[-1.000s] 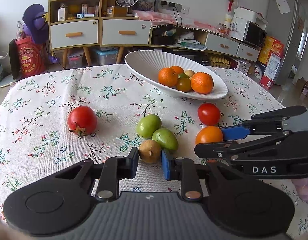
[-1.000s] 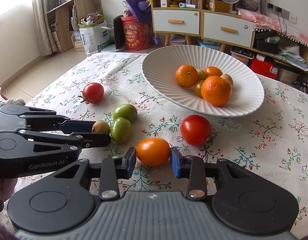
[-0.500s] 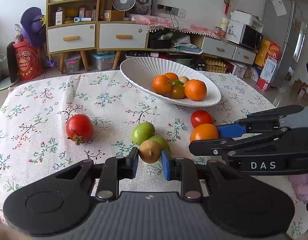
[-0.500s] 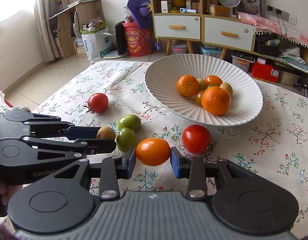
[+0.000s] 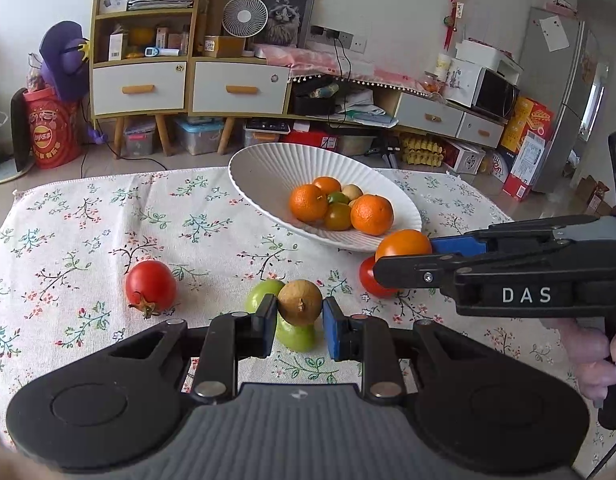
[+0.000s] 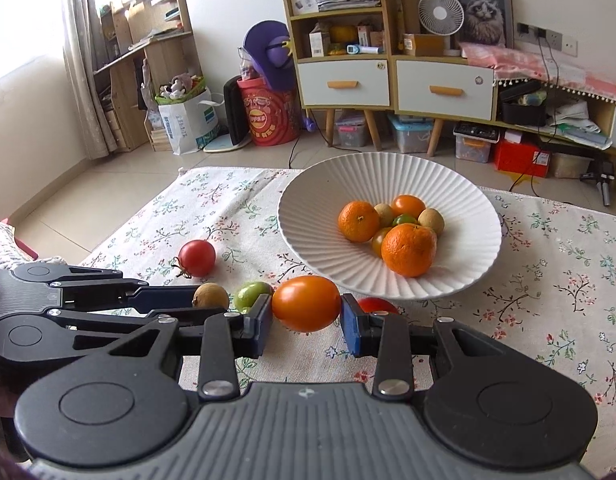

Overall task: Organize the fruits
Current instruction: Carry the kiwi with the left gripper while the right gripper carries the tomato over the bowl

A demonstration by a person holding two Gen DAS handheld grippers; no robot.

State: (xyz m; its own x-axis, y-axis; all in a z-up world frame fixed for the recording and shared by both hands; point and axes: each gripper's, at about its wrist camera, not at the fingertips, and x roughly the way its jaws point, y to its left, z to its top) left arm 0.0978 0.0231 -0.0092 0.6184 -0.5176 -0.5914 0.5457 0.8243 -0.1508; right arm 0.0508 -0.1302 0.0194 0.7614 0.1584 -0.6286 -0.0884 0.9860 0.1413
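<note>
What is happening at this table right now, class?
A person is sorting fruit with two handheld grippers. The left gripper is shut on a small brown fruit, the right gripper on an orange tomato. The white bowl already holds several fruits; two red tomatoes and two green fruits remain on the floral tablecloth.

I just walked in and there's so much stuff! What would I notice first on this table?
Probably the big white ribbed bowl of oranges at the far side of the flowery tablecloth. Then the two black grippers in front: the right gripper pinches a smooth orange tomato, the left gripper a small brown round fruit. A red tomato sits alone at left.
</note>
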